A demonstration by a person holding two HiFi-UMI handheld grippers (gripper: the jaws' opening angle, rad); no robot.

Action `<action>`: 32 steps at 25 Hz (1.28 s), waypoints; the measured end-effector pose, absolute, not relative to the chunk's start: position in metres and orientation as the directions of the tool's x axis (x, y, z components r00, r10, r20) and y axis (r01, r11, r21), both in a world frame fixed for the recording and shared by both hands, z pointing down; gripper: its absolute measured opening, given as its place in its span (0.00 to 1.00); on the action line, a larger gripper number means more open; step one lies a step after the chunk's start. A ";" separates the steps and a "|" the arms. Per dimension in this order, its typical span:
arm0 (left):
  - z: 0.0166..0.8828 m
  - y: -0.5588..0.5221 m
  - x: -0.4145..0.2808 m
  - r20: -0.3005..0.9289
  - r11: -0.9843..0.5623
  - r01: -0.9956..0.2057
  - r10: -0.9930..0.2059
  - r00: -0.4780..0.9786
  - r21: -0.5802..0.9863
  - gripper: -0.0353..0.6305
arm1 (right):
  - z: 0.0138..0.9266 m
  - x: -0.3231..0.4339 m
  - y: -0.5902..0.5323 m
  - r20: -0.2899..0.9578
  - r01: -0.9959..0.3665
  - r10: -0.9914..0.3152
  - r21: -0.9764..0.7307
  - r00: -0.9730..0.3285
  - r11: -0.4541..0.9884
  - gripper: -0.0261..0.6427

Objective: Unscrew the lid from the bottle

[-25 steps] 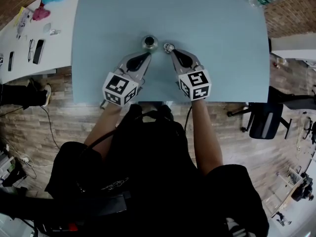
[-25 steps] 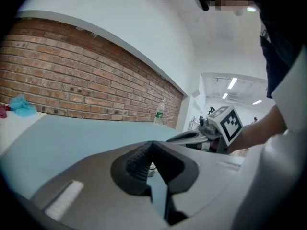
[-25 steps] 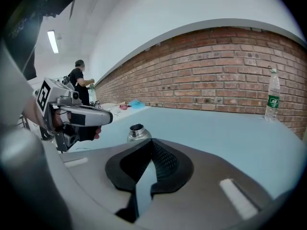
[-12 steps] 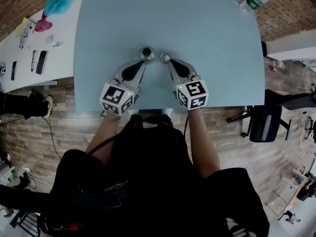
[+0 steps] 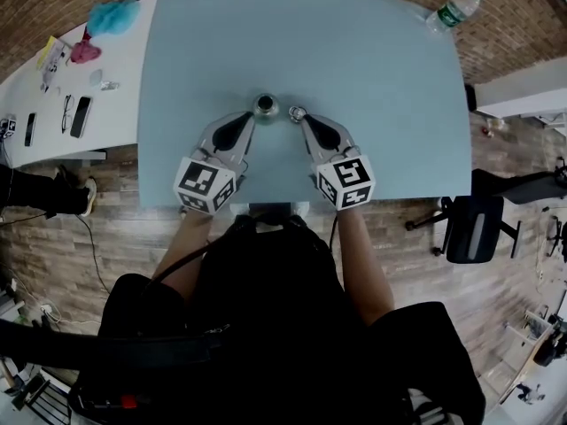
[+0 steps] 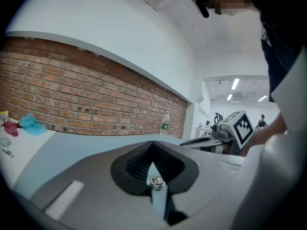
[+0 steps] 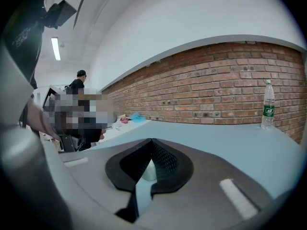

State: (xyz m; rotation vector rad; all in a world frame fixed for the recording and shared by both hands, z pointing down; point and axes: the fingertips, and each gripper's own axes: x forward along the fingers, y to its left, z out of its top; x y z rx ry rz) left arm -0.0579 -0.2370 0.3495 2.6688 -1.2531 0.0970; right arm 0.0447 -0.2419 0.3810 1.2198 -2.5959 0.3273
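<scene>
Lid [image 5: 297,112] is left beside the bottle [image 5: 265,105], so unscrewing is judged done. Left gripper [image 5: 249,116] and right gripper [image 5: 303,119] have been lifted, jaws clenched empty.

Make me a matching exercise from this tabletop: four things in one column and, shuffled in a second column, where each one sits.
Things
1. small round bottle with a silvery rim
2. small round light-coloured lid
3. clear plastic water bottle with a green label
4. turquoise fluffy bundle

Places
A. on the white table at the left
B. at the far right corner of the light blue table
C. just beyond the tip of the left gripper
D. just beyond the tip of the right gripper

Pairs: 1-C, 2-D, 3-B, 4-A
</scene>
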 end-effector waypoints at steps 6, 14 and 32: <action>0.337 -0.233 -0.065 0.125 -0.619 -0.775 -0.766 0.631 0.127 0.05 | 0.366 0.052 -0.240 0.296 -0.783 -0.734 -0.088 -0.611 0.616 0.04; 0.326 -0.232 -0.072 0.106 -0.606 -0.787 -0.780 0.616 0.114 0.05 | 0.350 0.053 -0.238 0.271 -0.783 -0.744 -0.064 -0.611 0.619 0.04; 0.305 -0.228 -0.088 0.070 -0.584 -0.808 -0.805 0.589 0.080 0.05 | 0.319 0.052 -0.235 0.205 -0.782 -0.761 -0.033 -0.615 0.623 0.04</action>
